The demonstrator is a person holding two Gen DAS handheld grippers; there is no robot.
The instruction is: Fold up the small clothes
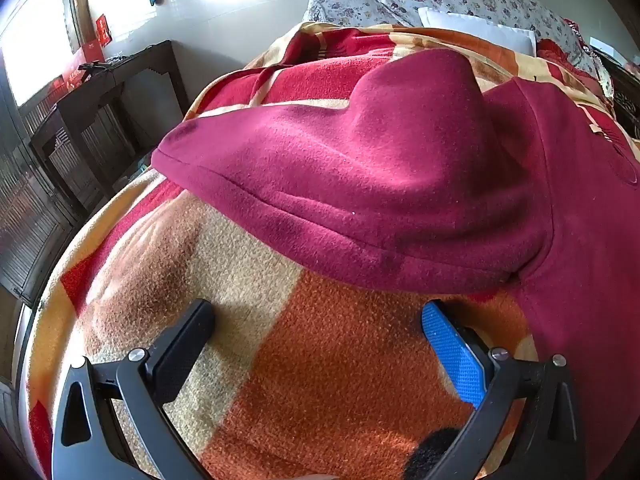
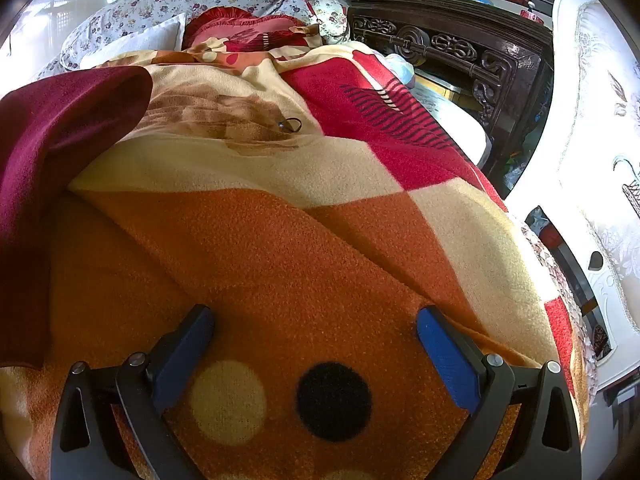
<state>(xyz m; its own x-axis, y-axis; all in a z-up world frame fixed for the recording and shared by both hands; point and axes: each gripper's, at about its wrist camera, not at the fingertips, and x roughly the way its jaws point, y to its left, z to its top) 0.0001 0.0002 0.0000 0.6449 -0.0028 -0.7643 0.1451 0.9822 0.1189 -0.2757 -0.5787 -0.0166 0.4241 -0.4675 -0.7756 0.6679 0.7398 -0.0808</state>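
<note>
Two close fisheye views look down along a pair of hand-held claws over a bed covered by a fleece blanket (image 2: 280, 240) patterned in orange, cream and red blocks.

In the left wrist view, the left claw (image 1: 318, 316) has its jaws spread wide with nothing between them. One finger carries a blue ribbed pad (image 1: 452, 356); the other finger looks dark. The claw hangs over an orange and cream patch of blanket; whether its tips touch the blanket cannot be told. Just beyond the fingertips lies a maroon fleece garment (image 1: 400, 184), the small piece of clothing to be folded. It rests on the blanket, humped up in the middle, with a stitched hem running along its near edge. It reaches to the right edge of the view.

In the right wrist view, the right claw (image 2: 314, 320) is likewise spread wide and holds nothing. It hangs above a black dot (image 2: 334, 400) and a cream dot (image 2: 228, 402) printed on the blanket. The maroon garment (image 2: 52, 152) lies at the far left, well apart from this claw.

At the head of the bed sit floral pillows (image 2: 160, 4), and a dark carved wooden headboard (image 2: 448, 48) stands to the right
</note>
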